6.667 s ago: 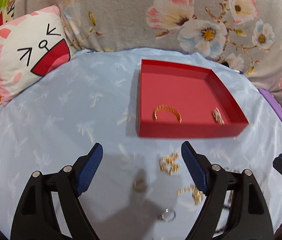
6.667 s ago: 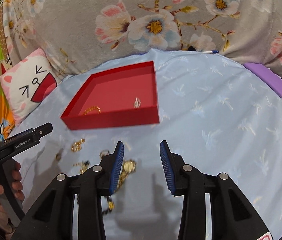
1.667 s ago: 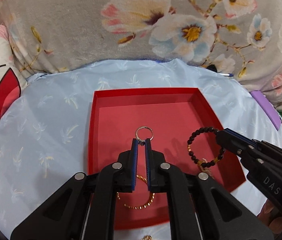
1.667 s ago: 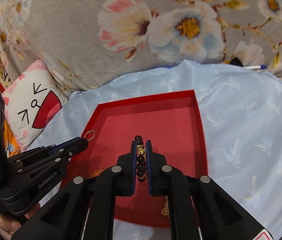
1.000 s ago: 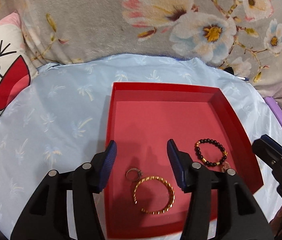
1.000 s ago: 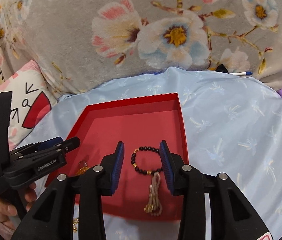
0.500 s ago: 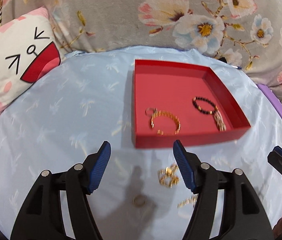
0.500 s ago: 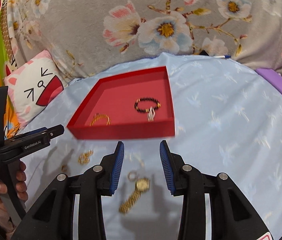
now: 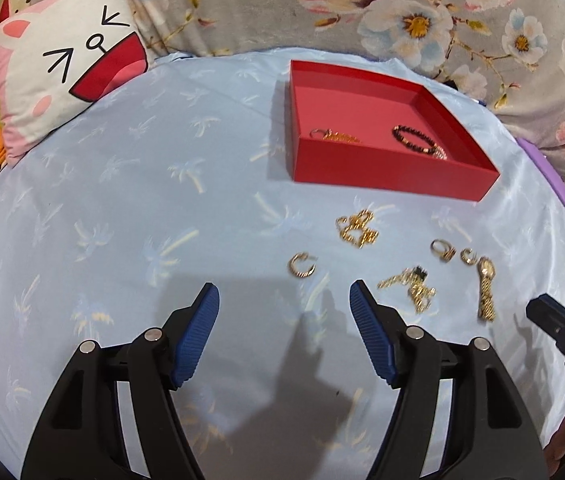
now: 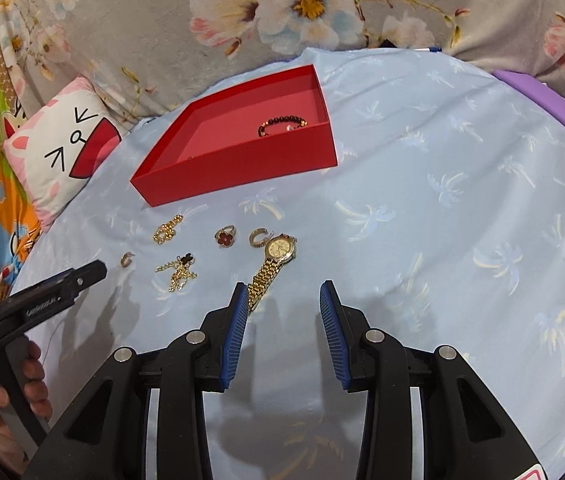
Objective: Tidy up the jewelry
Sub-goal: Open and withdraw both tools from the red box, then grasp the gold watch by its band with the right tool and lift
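Jewelry lies scattered on the blue cloth (image 9: 122,184) before the red tray (image 9: 386,172), so the left gripper (image 9: 282,304) hovers spread-jawed near the gold hoop (image 9: 301,266) and the right gripper (image 10: 284,300), likewise spread, beside the gold watch (image 10: 278,250).

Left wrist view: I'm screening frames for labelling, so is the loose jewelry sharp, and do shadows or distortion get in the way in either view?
Left wrist view: gold chain slightly motion-blurred, gripper shadow short of the gold ring. Right wrist view: gold watch crisp; fisheye bends the red box edges.
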Motion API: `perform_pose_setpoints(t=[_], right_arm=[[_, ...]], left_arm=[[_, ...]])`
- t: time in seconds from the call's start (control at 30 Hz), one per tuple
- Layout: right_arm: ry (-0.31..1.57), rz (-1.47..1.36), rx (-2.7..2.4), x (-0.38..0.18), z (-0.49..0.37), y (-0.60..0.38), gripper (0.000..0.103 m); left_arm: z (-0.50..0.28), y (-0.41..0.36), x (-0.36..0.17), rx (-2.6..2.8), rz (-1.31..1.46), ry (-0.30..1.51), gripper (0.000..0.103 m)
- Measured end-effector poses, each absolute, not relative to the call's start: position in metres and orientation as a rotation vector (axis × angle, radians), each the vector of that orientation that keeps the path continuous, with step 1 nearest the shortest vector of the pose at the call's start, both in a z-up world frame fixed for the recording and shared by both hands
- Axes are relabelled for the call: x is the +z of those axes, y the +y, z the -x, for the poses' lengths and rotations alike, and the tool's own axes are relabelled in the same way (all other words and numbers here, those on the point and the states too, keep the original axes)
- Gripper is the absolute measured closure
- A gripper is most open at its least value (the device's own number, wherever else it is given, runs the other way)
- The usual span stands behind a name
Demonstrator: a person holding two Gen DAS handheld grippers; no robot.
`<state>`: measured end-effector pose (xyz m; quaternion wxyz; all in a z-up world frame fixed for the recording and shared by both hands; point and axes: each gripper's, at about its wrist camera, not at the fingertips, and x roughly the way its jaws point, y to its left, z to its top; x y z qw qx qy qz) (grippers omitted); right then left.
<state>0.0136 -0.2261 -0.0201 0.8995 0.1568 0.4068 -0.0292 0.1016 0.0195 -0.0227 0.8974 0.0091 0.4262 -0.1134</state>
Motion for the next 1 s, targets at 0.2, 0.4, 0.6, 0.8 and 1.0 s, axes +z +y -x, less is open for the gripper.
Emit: perform_pose_setpoints(t=[0.2, 0.4, 0.6, 0.8, 1.0], right_arm=[[0.876, -0.291, -0.078, -0.030, -0.034, -0.215, 0.066], [0.881, -0.237, -0.122, -0.036, -0.050, -0.205, 0.065], [0.892, -0.236, -0.158, -0.041, -0.062, -0.204, 0.061], [0.892, -0.232, -0.175, -0.044, -0.067, -0.204, 0.065], [0.891, -0.246, -0.178, -0.045, -0.067, -0.210, 0.082]], left_arm=[[-0.096, 0.028, -0.032, -0.229, -0.002, 0.906, 0.037], [-0.096, 0.031, -0.036, -0.221, 0.002, 0.914, 0.037], [-0.098, 0.033, -0.038, -0.214, 0.004, 0.915, 0.037], [-0.101, 0.032, -0.039, -0.213, 0.003, 0.914, 0.037], [-0.104, 0.030, -0.040, -0.220, -0.001, 0.914, 0.037]])
